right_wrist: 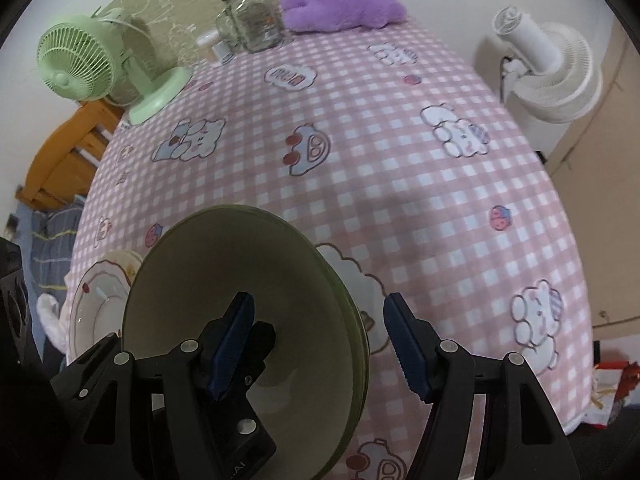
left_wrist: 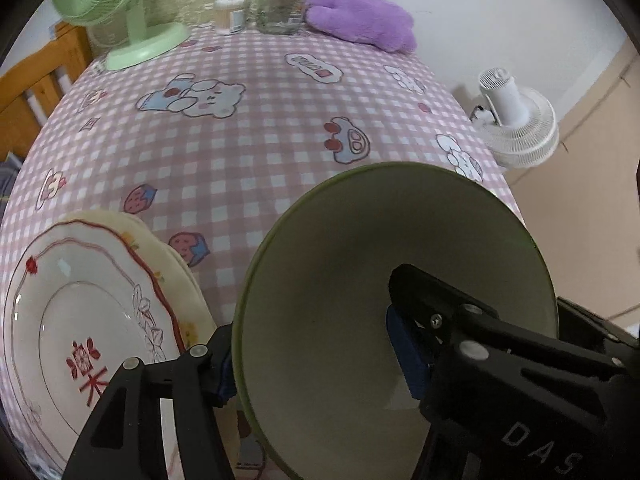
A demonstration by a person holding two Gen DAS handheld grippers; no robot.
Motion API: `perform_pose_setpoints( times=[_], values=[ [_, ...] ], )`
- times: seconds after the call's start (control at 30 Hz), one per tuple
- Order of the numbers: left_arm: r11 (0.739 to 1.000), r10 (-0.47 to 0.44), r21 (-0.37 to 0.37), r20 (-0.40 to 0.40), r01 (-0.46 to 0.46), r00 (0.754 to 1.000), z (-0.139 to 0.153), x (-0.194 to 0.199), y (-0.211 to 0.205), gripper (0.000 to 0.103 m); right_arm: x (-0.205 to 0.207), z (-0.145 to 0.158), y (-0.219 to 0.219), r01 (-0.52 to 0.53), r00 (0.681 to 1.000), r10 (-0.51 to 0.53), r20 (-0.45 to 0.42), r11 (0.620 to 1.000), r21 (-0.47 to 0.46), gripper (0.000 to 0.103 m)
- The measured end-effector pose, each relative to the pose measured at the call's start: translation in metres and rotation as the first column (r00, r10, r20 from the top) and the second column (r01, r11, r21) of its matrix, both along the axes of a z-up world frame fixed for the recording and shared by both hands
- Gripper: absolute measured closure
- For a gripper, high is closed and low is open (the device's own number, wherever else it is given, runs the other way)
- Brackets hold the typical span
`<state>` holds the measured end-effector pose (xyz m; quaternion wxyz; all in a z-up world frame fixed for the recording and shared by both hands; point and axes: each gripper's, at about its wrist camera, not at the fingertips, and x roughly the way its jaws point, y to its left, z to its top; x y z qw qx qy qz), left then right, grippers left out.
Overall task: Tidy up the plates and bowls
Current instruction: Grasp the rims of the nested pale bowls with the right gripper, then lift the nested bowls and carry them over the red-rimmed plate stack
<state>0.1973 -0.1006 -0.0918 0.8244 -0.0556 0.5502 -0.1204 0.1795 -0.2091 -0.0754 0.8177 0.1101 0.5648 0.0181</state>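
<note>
A green bowl [left_wrist: 360, 248] with a pale inside sits near the front of the pink checked tablecloth [left_wrist: 248, 152]. My left gripper [left_wrist: 312, 336] is open and straddles the bowl's left wall, one finger outside and one inside. My right gripper [right_wrist: 319, 300] is open too and straddles the right wall of the bowl [right_wrist: 192, 280]. Its blue pads [right_wrist: 404, 352] stand clear of the rim. Left of the bowl, a white plate with a red rim [left_wrist: 92, 312] lies on a cream plate [left_wrist: 176, 264]. The white plate [right_wrist: 96, 304] shows small in the right wrist view.
At the back of the table stand a green desk fan [left_wrist: 132, 28], a glass jar [left_wrist: 280, 0] and a purple plush toy [left_wrist: 360, 16]. A white fan [left_wrist: 516, 120] stands beyond the right table edge. Wooden furniture [left_wrist: 44, 76] is at the left.
</note>
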Motion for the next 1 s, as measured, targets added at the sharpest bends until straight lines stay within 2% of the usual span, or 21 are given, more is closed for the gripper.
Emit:
perform_pose_setpoints(
  times=[0.13, 0.3, 0.77, 1.0],
  values=[
    [0.999, 0.03, 0.031, 0.021, -0.03, 0.999, 0.001, -0.003, -0.005, 0.037, 0.003, -0.004, -0.004, -0.043, 0.999, 0.043, 0.004, 0.998, 0.05, 0.034],
    [0.996, 0.07, 0.045, 0.033, -0.072, 0.997, 0.002, -0.006, -0.007, 0.036, 0.008, -0.008, -0.004, -0.097, 0.995, 0.098, -0.001, 0.99, 0.106, 0.047],
    [0.982, 0.184, 0.046, 0.037, -0.186, 0.982, 0.005, -0.018, -0.009, 0.037, 0.009, -0.007, -0.007, -0.175, 0.984, 0.178, -0.007, 0.975, 0.134, 0.049],
    [0.977, 0.208, 0.043, 0.018, -0.209, 0.978, 0.007, -0.027, -0.008, 0.039, 0.002, -0.006, -0.009, -0.18, 0.982, 0.186, -0.025, 0.972, 0.153, 0.049]
  ],
)
